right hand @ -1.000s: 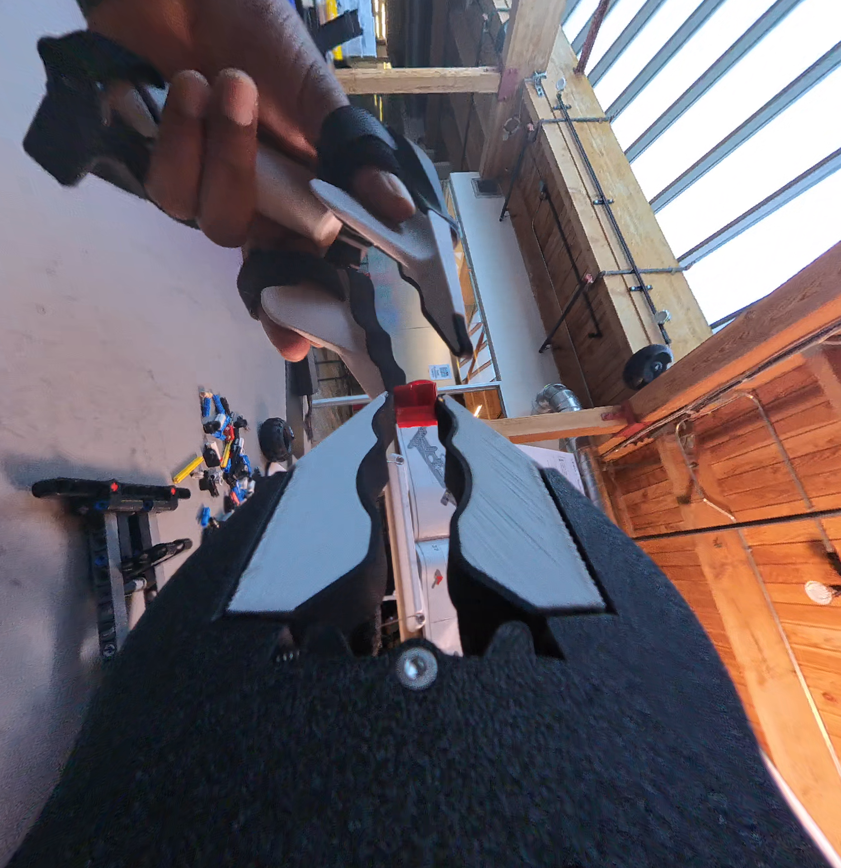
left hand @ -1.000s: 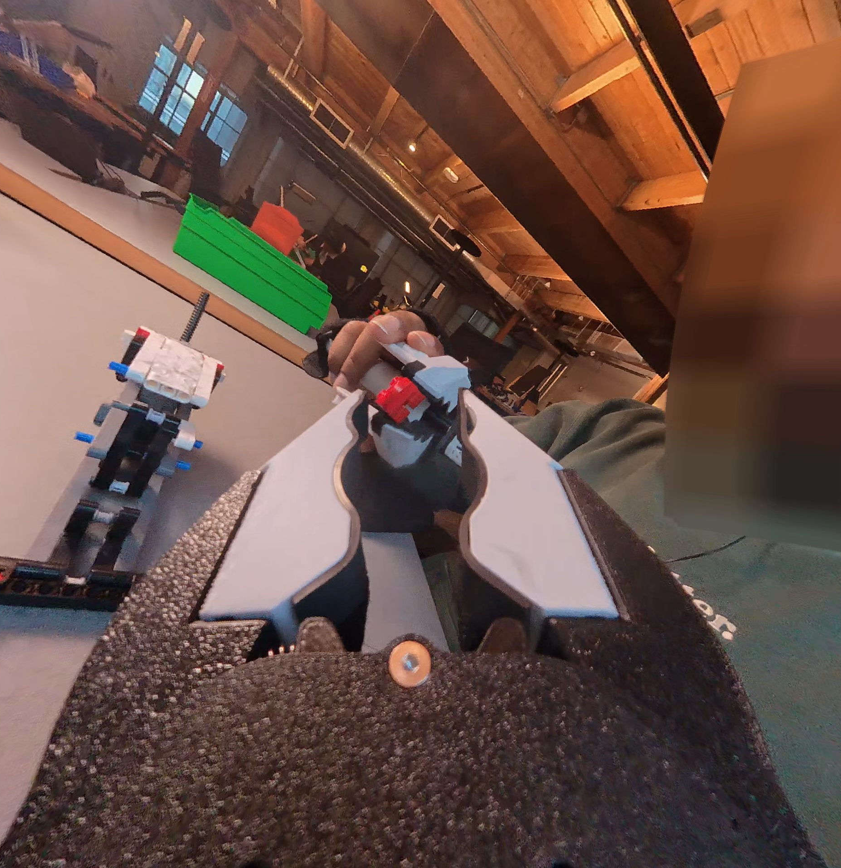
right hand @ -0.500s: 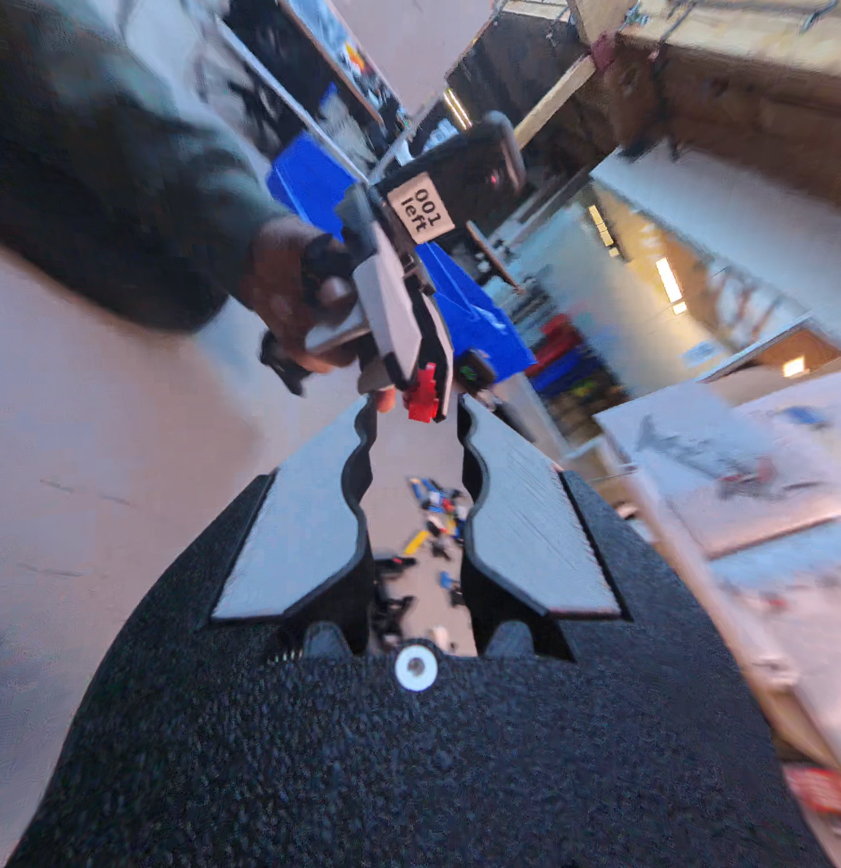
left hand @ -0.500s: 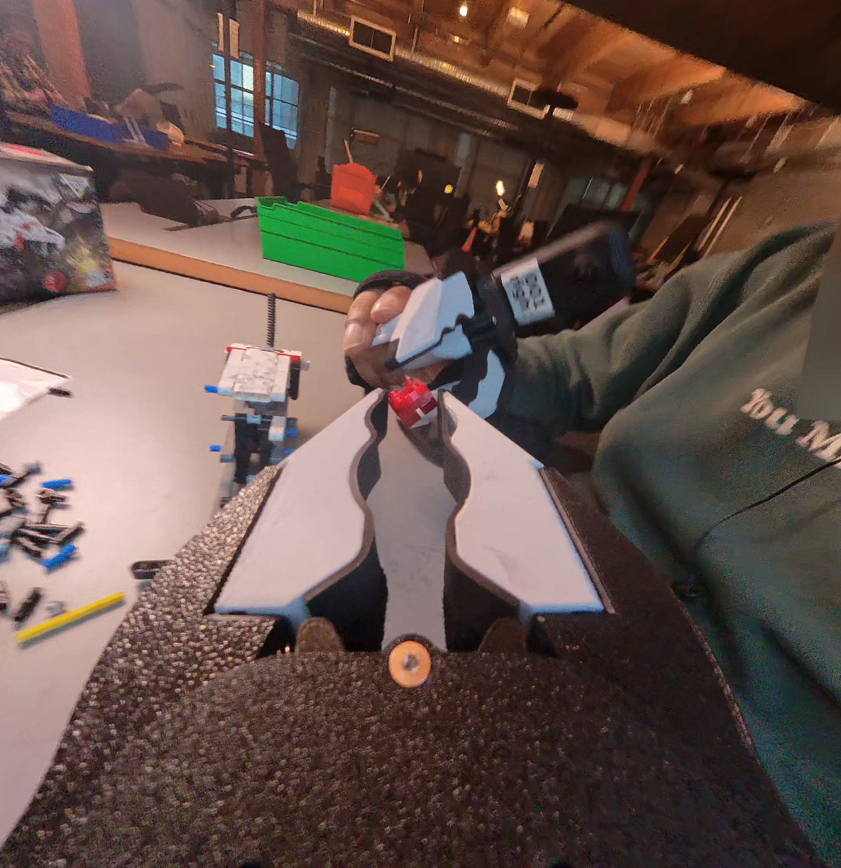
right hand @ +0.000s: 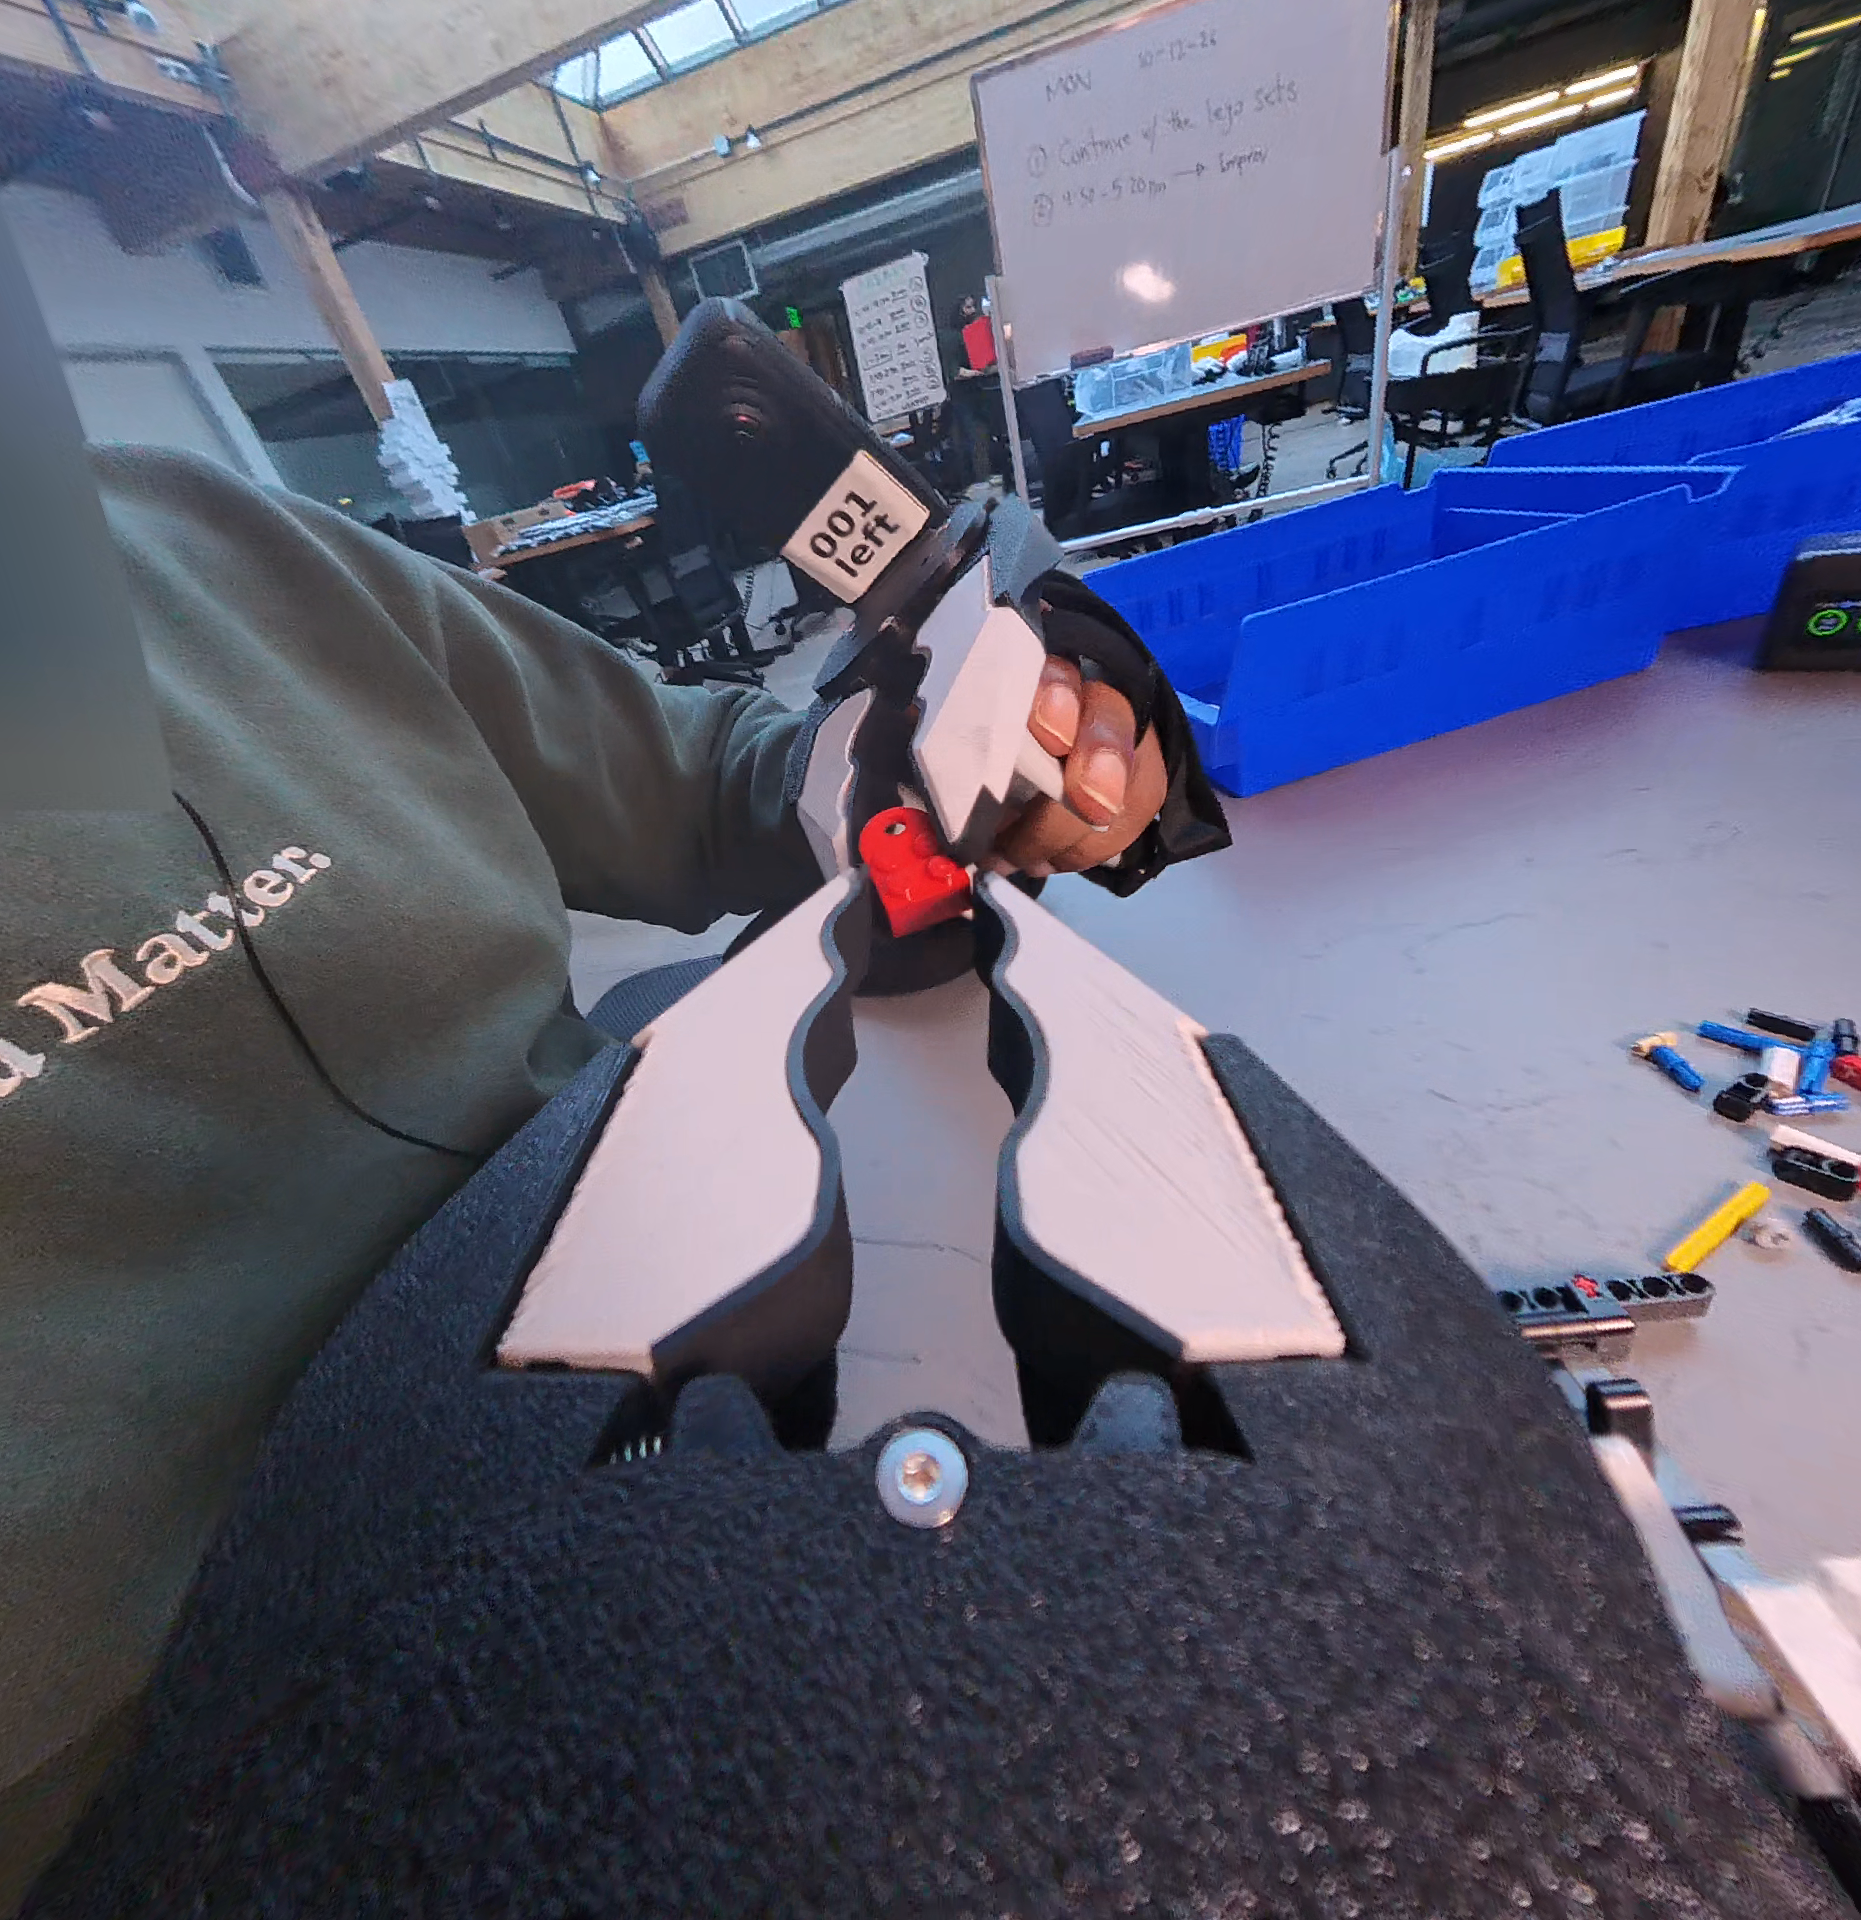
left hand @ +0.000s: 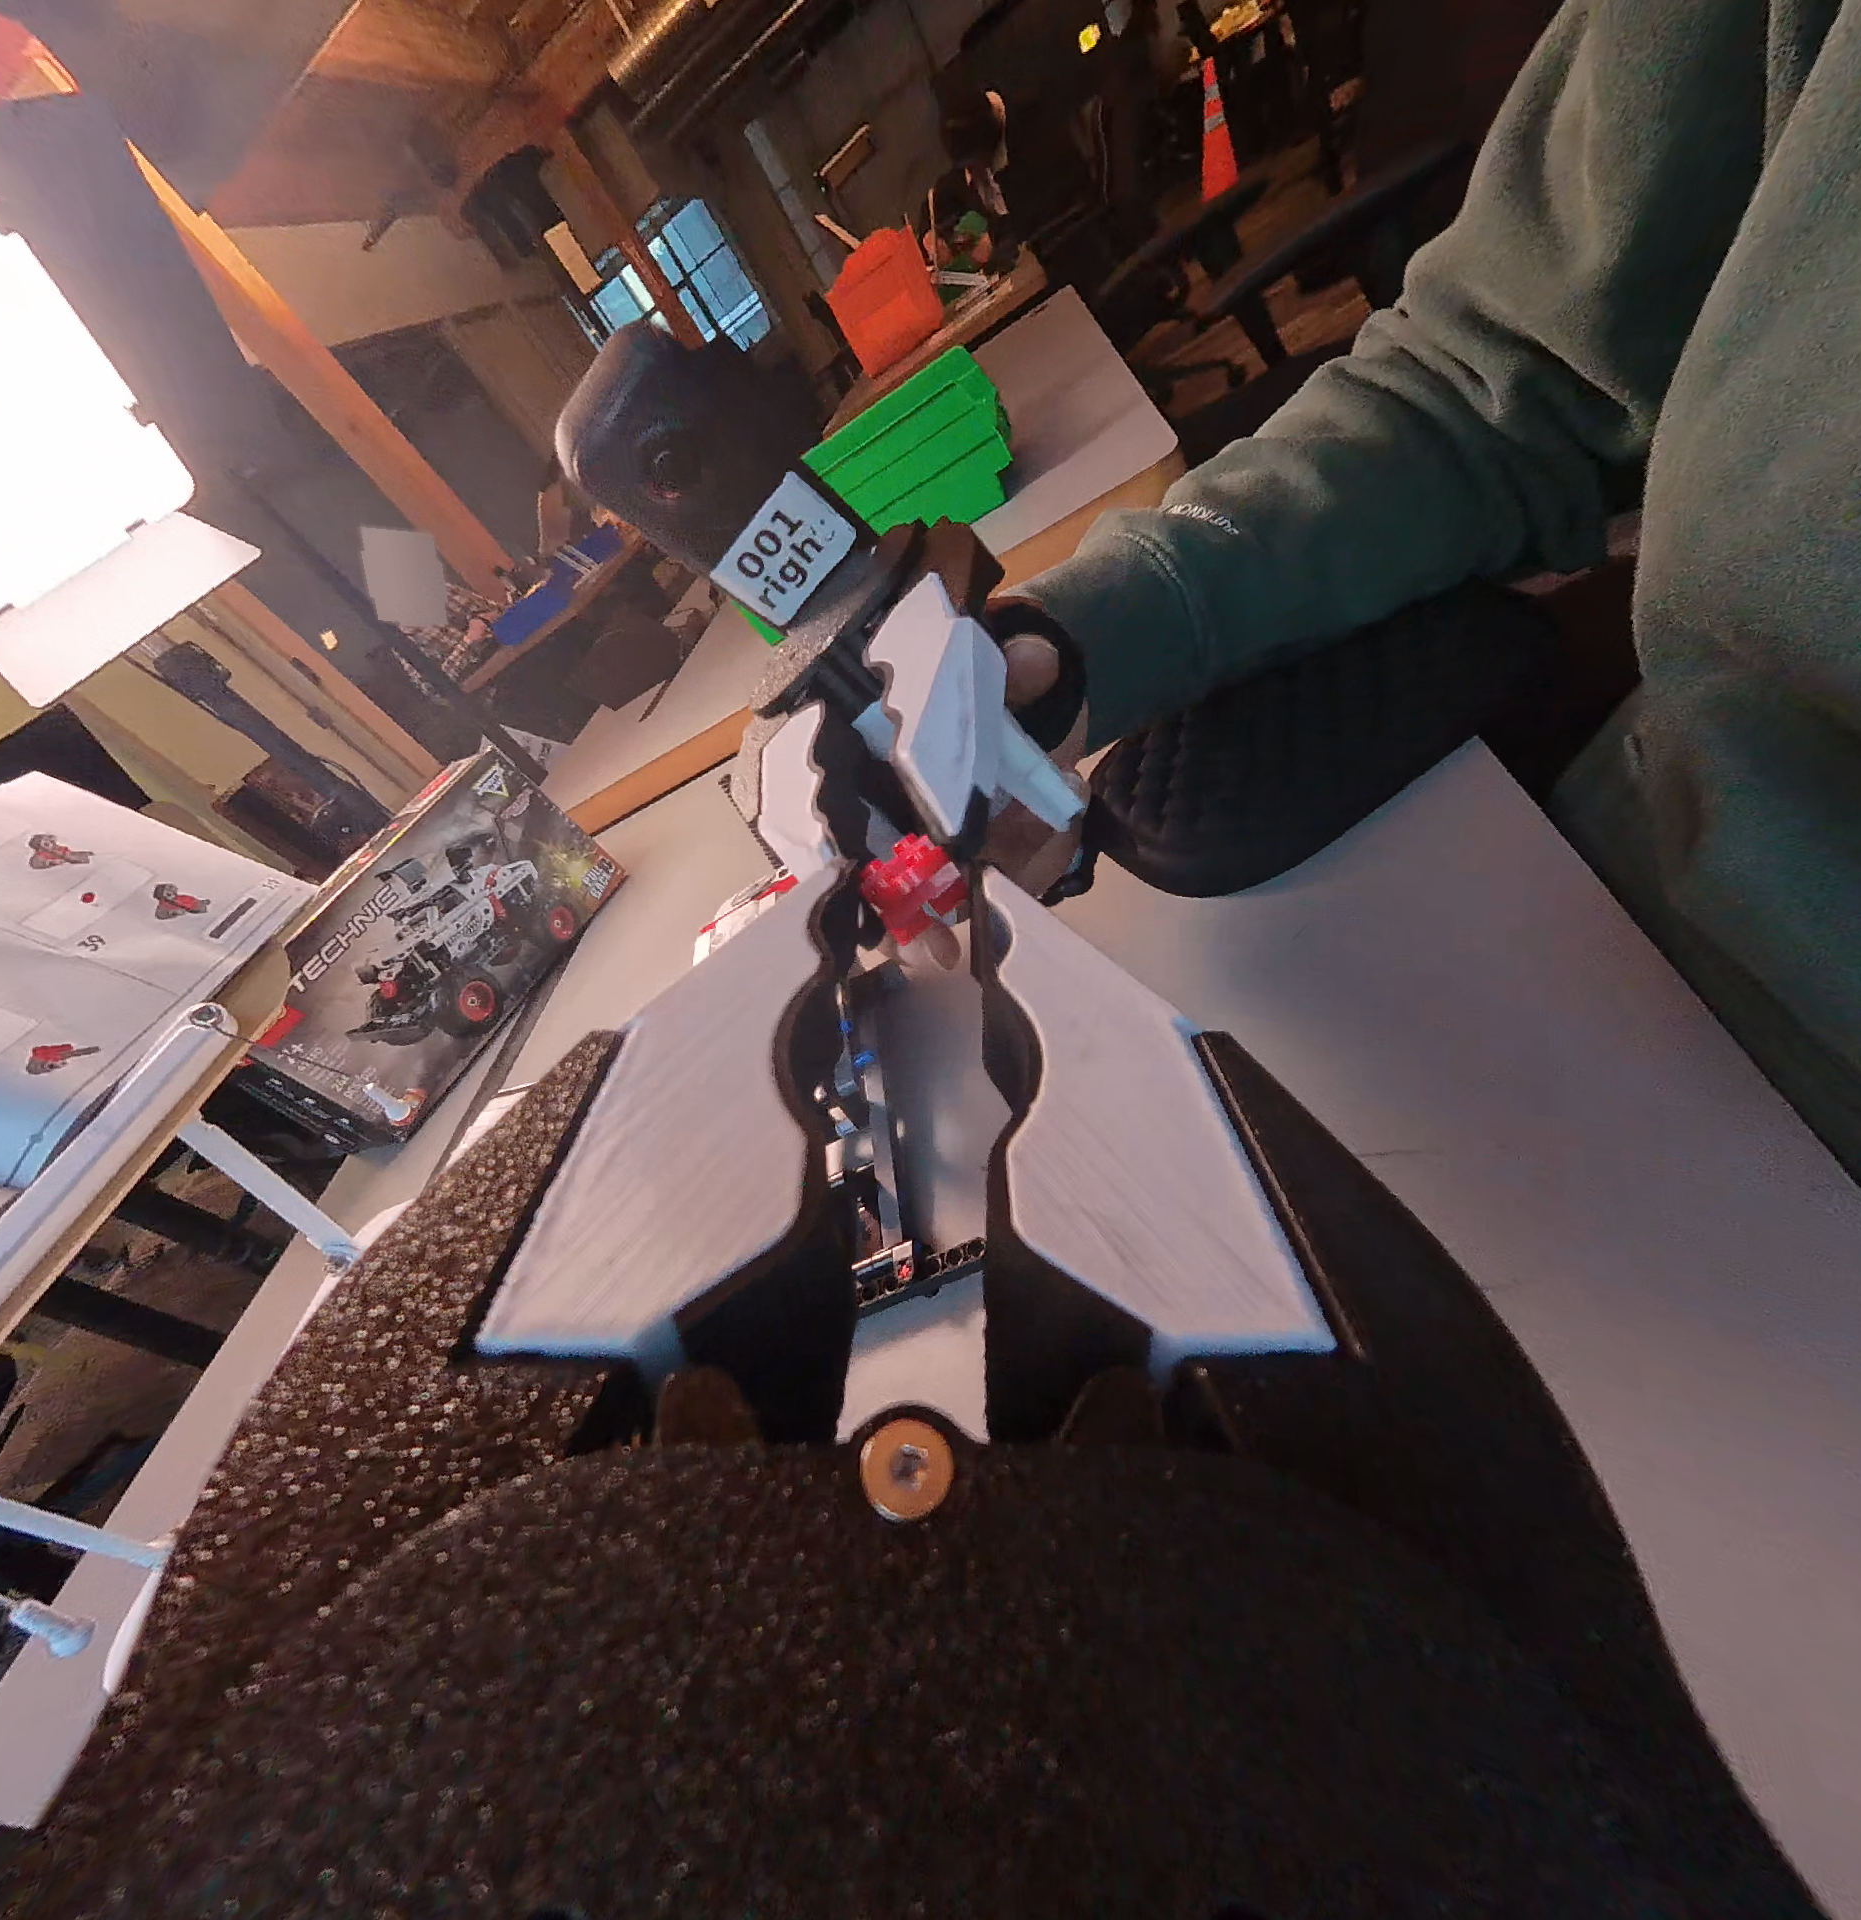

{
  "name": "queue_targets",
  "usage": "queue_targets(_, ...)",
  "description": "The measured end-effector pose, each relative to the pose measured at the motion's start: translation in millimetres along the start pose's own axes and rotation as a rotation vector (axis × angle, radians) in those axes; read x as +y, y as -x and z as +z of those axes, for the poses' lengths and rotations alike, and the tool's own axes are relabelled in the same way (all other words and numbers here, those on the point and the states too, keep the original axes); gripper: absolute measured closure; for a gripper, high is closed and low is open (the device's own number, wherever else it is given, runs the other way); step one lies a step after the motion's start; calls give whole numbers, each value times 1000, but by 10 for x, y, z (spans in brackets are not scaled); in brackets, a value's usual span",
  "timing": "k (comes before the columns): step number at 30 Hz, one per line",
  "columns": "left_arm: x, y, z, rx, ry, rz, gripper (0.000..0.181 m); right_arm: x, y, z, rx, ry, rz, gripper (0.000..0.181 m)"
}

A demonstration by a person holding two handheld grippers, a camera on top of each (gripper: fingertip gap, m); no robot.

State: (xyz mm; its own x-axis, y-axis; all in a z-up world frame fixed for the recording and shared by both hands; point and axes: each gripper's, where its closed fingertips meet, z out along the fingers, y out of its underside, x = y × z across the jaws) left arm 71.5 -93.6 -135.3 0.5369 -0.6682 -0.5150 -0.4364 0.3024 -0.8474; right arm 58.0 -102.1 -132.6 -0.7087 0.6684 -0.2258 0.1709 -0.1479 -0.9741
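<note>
A small red brick point(left hand: 905, 883) hangs in the air between my two grippers, which face each other tip to tip above the grey table point(left hand: 1425, 1039). My left gripper point(left hand: 905, 902) has its fingertips closed on the brick from one side. My right gripper point(right hand: 918, 891) has its fingertips against the same red brick point(right hand: 910, 871) from the other side. Each gripper also shows in the other's view, held in a gloved hand. A black partly built model point(left hand: 884, 1205) lies on the table below the left fingers.
A toy set box point(left hand: 438, 935) and an instruction booklet on a stand point(left hand: 95, 935) are at the left. Green bins point(left hand: 905, 457) stand behind. Blue bins point(right hand: 1425, 582), loose small pieces point(right hand: 1799, 1101) and a black beam point(right hand: 1601, 1299) lie to the right. Left and right tips are no more than a few centimetres apart.
Both grippers have swung round to face each other. The right gripper's fingers, apart half a second ago, have closed in on the red brick held by the left gripper.
</note>
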Motion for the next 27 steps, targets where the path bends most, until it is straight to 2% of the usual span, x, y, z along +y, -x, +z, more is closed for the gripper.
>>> queue_targets(2, -12, -28, -1, 15, -9, 3, 162, 8, 23, -3, -21, -8, -4, 164)
queue_targets(5, 5, -2, -14, 23, -27, -64, 160, -1, -21, -2, 30, -8, -87, 164)
queue_targets(8, -23, 120, -114, 65, -134, -335, 153, -132, -77, -63, 157, -47, -289, 165)
queue_targets(10, -9, 244, -159, 92, -188, -565, 152, -217, -165, -124, 295, -46, -453, 165)
queue_targets(13, -16, 314, -144, 178, -266, -856, 152, -182, -283, -145, 475, 63, -748, 165)
queue_targets(16, 47, 323, -88, 228, -285, -1016, 161, -134, -251, -65, 530, 126, -921, 165)
queue_targets(21, 84, 266, -74, 268, -249, -1040, 169, -109, -265, -46, 581, 181, -1047, 165)
queue_targets(27, 252, 236, -35, 203, -102, -982, 173, 34, -344, -46, 597, 308, -1127, 164)
